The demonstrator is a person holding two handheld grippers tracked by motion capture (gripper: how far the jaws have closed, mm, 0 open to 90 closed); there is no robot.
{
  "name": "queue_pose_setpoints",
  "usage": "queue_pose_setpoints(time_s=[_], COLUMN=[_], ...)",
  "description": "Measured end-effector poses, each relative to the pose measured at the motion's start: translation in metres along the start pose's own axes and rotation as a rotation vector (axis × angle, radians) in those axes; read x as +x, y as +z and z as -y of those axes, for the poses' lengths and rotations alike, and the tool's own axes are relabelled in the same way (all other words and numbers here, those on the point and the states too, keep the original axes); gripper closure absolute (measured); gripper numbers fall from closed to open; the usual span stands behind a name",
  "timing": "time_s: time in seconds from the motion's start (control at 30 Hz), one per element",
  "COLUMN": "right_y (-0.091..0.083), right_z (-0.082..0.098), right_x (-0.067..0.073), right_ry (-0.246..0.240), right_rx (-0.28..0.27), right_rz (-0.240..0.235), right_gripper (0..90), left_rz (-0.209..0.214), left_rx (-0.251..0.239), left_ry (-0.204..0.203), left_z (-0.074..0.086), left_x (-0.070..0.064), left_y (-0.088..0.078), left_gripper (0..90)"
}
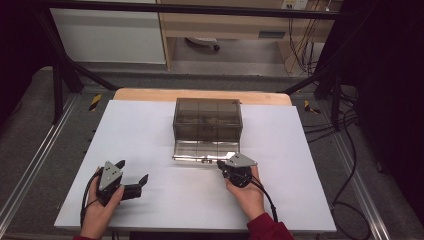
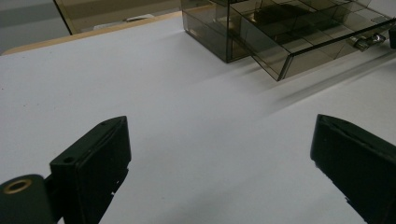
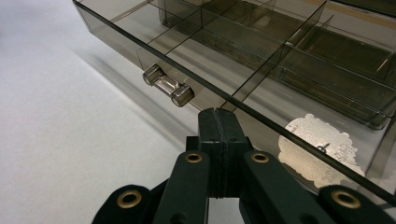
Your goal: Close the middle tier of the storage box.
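The fingers [image 3: 219, 122] of the right gripper [image 1: 220, 164] are closed at the open drawer [image 1: 205, 149]; the left gripper [image 1: 132, 171] rests open on the table [image 1: 150, 200].

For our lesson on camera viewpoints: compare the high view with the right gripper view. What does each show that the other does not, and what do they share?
High view alone: the person's two hands, the left tongs standing open on the white table, and the smoky box whole.

Right gripper view alone: the drawer's clear handle close up, a silvery crinkled piece in a front compartment, and the right tongs pressed shut with nothing between them.

Shared: the pulled-out drawer and the right tongs beside its front.
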State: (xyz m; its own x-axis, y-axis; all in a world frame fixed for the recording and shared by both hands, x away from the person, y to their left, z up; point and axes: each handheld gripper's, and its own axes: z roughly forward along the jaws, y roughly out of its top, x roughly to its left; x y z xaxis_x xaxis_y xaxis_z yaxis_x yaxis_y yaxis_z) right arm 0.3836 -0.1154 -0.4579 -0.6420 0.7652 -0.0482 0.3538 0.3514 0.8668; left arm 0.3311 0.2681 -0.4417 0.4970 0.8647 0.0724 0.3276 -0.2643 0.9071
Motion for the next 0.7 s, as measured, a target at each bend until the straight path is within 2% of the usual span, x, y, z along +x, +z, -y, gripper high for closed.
queue_pose_setpoints(time_s=[0.3,0.7], right_y=[-0.0041,-0.0022], right_z=[-0.0014,-0.0018], right_x=[0.0003,0.0009], right_ry=[-0.013,-0.019], right_rx=[-0.007,-0.005], right_rz=[0.017,0.013], right_gripper=[90.0,90.0], left_rz=[0.008,0.009], left_rx=[-0.004,-0.004], left_ry=[0.003,0.007], left_z=[-0.0012,-0.0013], left_x=[-0.0019,-0.0024], left_y=[0.0010,0.0006], left_gripper=[5.3,5.3])
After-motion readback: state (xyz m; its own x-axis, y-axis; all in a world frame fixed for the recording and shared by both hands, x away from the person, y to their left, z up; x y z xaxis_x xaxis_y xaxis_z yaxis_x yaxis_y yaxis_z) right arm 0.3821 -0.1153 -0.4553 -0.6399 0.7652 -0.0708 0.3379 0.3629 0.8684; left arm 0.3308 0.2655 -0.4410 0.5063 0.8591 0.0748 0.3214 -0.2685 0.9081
